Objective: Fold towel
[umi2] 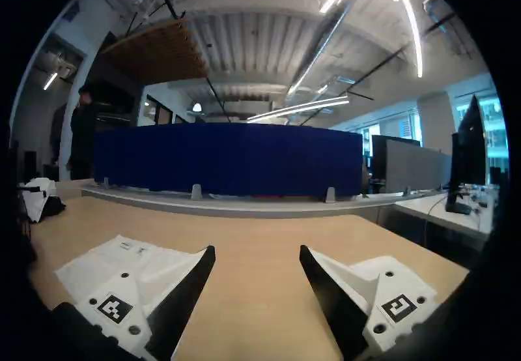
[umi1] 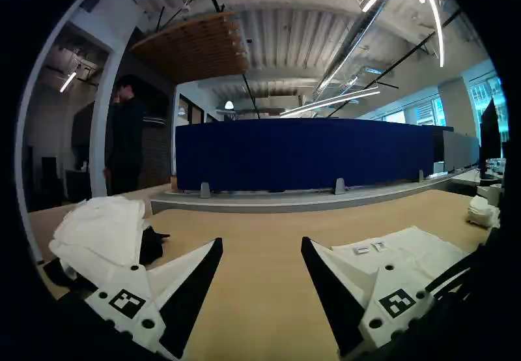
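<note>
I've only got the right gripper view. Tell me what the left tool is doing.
Observer: The left tool is open, with bare table in the gap.
Operator: Now place the flat towel relative to it.
Observer: The flat white towel lies by its right finger.
Operator: Give me its other side.
Observer: A crumpled white towel is heaped beside its left finger.

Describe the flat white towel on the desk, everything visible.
The towel is white cloth, spread flat on the wooden desk, smooth apart from a few faint creases. Two small grey tags sit near its far edge. Nothing lies on it. It sits between the open left tool and the open right tool; neither grips it.
</note>
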`<state>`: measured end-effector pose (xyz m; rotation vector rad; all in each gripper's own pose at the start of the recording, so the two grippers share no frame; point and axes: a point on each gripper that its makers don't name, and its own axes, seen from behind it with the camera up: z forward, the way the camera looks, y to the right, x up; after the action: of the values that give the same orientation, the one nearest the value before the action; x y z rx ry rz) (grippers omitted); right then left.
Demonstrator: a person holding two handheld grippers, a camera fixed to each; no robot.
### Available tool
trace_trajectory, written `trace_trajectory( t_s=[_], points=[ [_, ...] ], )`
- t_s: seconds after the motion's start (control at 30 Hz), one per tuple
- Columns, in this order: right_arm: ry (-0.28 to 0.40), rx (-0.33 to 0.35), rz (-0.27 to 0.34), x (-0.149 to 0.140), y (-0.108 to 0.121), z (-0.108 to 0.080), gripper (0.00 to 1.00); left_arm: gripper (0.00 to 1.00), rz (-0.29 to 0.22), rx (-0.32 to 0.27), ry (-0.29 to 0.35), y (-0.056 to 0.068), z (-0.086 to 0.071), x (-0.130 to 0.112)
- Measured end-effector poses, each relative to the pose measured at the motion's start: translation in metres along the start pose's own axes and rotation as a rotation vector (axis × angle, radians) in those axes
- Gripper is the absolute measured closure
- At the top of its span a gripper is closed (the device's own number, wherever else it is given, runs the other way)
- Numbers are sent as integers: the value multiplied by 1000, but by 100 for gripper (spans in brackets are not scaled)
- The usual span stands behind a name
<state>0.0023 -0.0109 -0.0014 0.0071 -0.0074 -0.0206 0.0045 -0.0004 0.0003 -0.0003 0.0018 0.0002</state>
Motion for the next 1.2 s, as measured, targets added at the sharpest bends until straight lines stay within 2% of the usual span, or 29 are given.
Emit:
trace_trajectory(
  t_s=[0.17, 0.37, 0.57, 0.77, 0.97, 1.1, 1.2],
  points=[
    [7, 12, -29, 31, -9, -5, 0, 11, -15, -11, 12, -1, 2, 41],
    [24, 11, -9, 88, -13, -15, 0, 11, -18, -34, 14, -1, -2, 96],
    [16, -9, 6, 143, -6, -27, 0, 11, -7, -61, -6, 5, -10, 147],
    [4, -18, 30, 184, 2, -39, 0, 11, 4, -80, -21, 12, -15, 189],
    [9, -33, 57, 207, 13, -42, 0, 11, 17, -101, -26, 21, -17, 212],
    [-8, -25, 49, 211, 17, -40, 0, 11, 20, -124, -49, 30, -17, 215],
    [-29, 10, 27, 211, 12, -38, 0, 11, 29, -156, -68, 38, -19, 215]
  ],
)
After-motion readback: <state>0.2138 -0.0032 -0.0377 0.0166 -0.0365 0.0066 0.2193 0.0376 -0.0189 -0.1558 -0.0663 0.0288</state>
